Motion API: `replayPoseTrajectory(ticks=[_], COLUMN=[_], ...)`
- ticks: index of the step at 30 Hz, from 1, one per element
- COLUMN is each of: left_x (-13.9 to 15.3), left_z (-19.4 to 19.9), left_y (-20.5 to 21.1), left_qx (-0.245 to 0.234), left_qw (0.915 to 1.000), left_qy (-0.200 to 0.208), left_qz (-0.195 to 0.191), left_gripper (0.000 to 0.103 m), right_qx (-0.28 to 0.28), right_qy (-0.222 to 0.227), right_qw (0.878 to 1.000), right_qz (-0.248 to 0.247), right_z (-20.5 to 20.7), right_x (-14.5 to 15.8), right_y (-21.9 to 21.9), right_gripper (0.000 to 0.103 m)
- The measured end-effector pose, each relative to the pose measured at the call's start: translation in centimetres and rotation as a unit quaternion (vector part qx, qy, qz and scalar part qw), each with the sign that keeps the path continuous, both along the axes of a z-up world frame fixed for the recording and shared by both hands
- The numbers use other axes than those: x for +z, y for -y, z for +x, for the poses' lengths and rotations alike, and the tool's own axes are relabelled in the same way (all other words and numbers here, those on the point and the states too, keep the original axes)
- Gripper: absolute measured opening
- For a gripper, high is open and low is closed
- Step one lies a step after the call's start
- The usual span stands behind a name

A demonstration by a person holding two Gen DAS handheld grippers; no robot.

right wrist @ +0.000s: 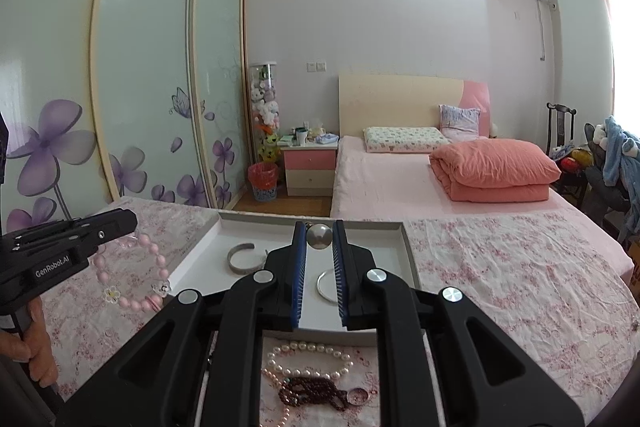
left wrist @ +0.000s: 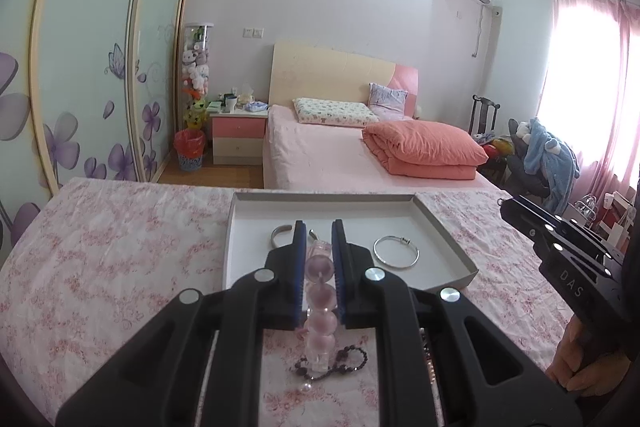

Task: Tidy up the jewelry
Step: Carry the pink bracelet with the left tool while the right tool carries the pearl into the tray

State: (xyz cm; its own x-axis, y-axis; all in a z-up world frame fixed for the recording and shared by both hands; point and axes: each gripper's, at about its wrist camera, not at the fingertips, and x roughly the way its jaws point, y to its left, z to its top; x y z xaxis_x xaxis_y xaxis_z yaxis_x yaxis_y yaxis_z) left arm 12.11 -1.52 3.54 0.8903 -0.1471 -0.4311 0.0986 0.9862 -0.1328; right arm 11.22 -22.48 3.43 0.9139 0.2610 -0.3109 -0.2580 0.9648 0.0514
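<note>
Clamped on the pink bead bracelet (left wrist: pixel 319 301), my left gripper (left wrist: pixel 319 247) carries it above the tablecloth toward the white tray (left wrist: pixel 448 227); my right gripper (right wrist: pixel 319 247) pinches a silver ball (right wrist: pixel 319 235) over it, ready to drop.

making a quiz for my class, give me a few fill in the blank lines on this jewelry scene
1. The left claw is shut on a bracelet of ____ beads.
2. The right claw grips a ____ ball.
3. The open cuff bangle and the thin silver bangle both lie inside the ____ tray.
4. The pearl strand lies on the ____ cloth, outside the tray.

Missing words: pink; silver; white; floral
</note>
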Motion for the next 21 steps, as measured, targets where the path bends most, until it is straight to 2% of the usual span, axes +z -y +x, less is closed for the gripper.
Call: replayPoseTrajectory(ticks=[8, 21], left_x=[0.8, 0.9], left_z=[0.2, 2.2], left_y=[0.9, 1.2], left_qx=[-0.003, 0.001], left_qw=[0.9998, 0.9997], left_qy=[0.014, 0.012], left_qz=[0.011, 0.021], left_gripper=[0.013, 0.013], right_qx=[0.003, -0.001], right_qy=[0.021, 0.025], right_qw=[1.000, 1.000], right_qz=[0.002, 0.011], right_z=[0.0, 1.8], right_x=[0.6, 0.8], right_y=[-0.1, 0.0], right_gripper=[0.014, 0.014])
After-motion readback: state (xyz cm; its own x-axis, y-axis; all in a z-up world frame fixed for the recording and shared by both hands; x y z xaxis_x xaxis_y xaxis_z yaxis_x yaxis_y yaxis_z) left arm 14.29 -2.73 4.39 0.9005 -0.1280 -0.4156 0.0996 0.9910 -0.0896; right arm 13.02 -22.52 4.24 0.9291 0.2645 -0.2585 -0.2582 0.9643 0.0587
